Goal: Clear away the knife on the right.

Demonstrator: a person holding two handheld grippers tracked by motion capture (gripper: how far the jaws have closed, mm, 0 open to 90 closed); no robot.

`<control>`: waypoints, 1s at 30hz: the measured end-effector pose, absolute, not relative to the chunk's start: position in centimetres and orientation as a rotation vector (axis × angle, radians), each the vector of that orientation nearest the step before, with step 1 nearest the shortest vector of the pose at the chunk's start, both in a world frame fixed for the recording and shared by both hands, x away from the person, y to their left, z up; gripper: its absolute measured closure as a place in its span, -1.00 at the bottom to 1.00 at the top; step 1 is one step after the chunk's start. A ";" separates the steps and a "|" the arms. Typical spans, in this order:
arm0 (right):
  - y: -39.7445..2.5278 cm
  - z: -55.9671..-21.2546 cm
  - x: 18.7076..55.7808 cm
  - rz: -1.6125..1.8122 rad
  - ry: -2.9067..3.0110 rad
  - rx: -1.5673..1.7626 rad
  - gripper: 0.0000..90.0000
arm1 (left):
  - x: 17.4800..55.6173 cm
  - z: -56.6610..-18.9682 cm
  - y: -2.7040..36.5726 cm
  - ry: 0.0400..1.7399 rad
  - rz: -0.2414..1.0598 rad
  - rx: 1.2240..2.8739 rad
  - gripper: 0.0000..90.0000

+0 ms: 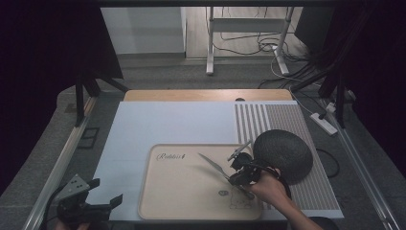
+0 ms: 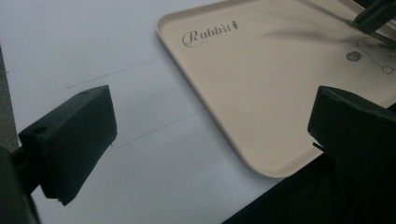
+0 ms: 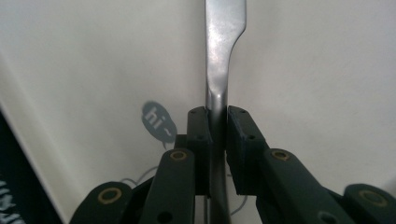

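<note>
Your right gripper is clamping a metal knife by its handle; the right gripper view is showing what the high view blurs: both jaws pressed flat against the steel, the blade running straight ahead of them over the pale tray, with a small grey "hi~" speech bubble printed just left of the jaws. In the high view, your right hand is holding that gripper above the tray's near right part, the knife pointing away to its left. A dark round woven object is sitting just beyond the gripper on the striped mat. Your left gripper is hanging with jaws wide apart and nothing between them, off the tray's near left corner over the white board; its view is reading the "Rabbit" lettering ahead.
</note>
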State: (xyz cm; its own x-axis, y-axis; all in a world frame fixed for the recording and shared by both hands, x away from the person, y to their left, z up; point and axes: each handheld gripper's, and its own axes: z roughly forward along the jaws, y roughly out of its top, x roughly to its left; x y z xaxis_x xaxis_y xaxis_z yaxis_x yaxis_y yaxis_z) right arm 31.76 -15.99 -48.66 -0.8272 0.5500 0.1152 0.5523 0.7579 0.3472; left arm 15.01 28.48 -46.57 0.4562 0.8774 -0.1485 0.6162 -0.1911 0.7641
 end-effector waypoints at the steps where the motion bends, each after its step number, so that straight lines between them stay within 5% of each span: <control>1: -15.8 -49.1 31.6 -0.553 -2.959 -0.910 0.77 | 15.0 -46.6 28.5 1.253 0.415 1.909 -0.97; 8: -15.2 -48.5 31.7 -0.609 -2.975 -0.819 0.69 | 15.1 -46.6 28.5 1.257 0.413 1.911 -0.97; 12: -13.6 -48.0 31.7 -0.666 -3.006 -0.622 0.99 | 15.1 -46.6 28.4 1.260 0.411 1.912 -0.97; 19: -10.1 -50.4 32.5 -0.578 -3.074 -0.547 0.99 | 15.0 -46.6 28.6 1.261 0.408 1.908 -0.97; 30: -12.9 -50.5 34.2 -0.588 -3.068 -0.726 1.00 | 15.0 -46.6 28.4 1.257 0.414 1.915 -0.97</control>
